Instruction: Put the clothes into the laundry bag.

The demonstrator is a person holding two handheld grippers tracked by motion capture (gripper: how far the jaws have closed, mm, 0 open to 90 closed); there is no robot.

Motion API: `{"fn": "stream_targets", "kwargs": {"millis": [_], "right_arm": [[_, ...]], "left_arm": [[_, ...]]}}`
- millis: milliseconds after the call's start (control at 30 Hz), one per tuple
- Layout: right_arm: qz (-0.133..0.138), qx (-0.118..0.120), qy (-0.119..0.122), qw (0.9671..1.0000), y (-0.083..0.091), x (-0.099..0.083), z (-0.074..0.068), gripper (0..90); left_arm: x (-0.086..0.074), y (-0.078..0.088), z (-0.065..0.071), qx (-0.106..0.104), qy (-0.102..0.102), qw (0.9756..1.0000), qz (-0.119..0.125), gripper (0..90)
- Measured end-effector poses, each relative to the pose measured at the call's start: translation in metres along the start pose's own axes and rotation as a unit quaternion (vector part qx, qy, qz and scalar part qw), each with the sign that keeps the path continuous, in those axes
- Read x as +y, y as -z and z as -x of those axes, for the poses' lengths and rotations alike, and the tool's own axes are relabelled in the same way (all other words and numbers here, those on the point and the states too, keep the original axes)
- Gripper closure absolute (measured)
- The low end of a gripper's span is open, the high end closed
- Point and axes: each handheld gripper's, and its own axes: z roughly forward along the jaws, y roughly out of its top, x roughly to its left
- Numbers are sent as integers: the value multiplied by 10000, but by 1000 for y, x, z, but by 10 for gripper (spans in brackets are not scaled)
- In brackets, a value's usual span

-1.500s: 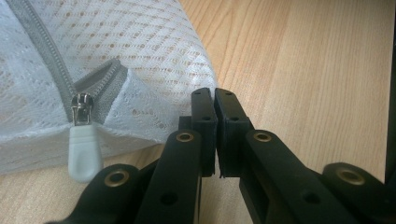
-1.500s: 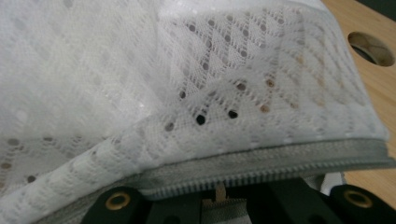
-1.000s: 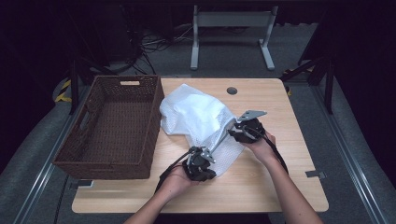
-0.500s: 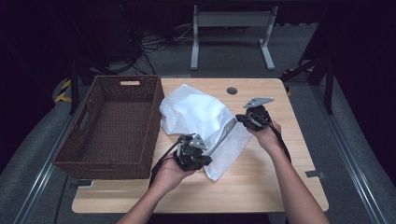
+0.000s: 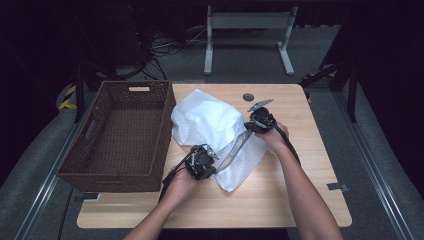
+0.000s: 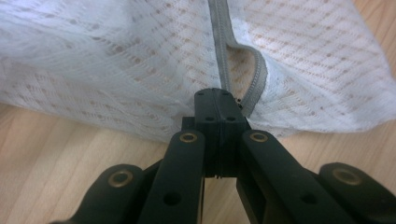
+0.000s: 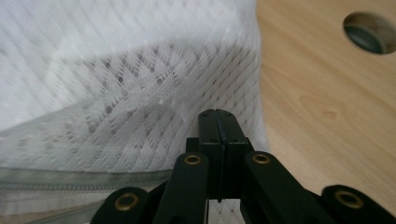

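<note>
The left tool [image 6: 218, 100] is clamped on the grey zipper [image 6: 219, 56] edge of the white mesh bag [image 5: 212, 125]. The right tool [image 7: 219, 116], just closed, pinches the bag's mesh. The bag lies mid-tabletop [image 5: 300, 190], beside the wicker basket [image 5: 120, 135] at the left edge.

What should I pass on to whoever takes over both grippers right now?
Left gripper: shut on the white mesh bag at its grey zipper.
Right gripper: shut on the bag's mesh edge.
The bag lies on the wooden table, beside the wicker basket.
Done: both grips are set; the zipper gapes slightly.
Left: probably opening or moving the bag; I cannot tell which.
</note>
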Motion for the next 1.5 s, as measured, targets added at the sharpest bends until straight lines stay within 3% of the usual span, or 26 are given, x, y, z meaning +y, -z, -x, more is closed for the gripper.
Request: {"fn": "stream_targets", "kwargs": {"millis": [200,267,567,733,867,1167,1333,1500], "right_arm": [[-259,-67,73,9996,-9,-9,1,900],[-349,-151,158,9992,-7,-10,0,900],[-500,-242,213,9982,15,-33,-5,900],[-467,-200,182,9985,27,-48,-7,900],[-476,-103,199,9986,41,-64,-10,900],[-468,99,344,9983,55,-81,-22,900],[-389,243,316,9984,61,-87,-25,900],[-217,314,176,9991,69,-89,-22,898]], "left_arm": [[0,1,-3,89,8,10000,-42,900],[-1,2,-6,229,46,9997,-79,900],[1,1,-24,317,373,9988,-50,900],[6,-1,-31,375,430,9984,-48,900],[13,-4,-43,362,563,9978,-14,900],[19,-8,-57,440,722,9964,25,900],[20,-7,-60,324,759,9966,65,900],[17,2,-60,73,819,9960,363,881]]}}
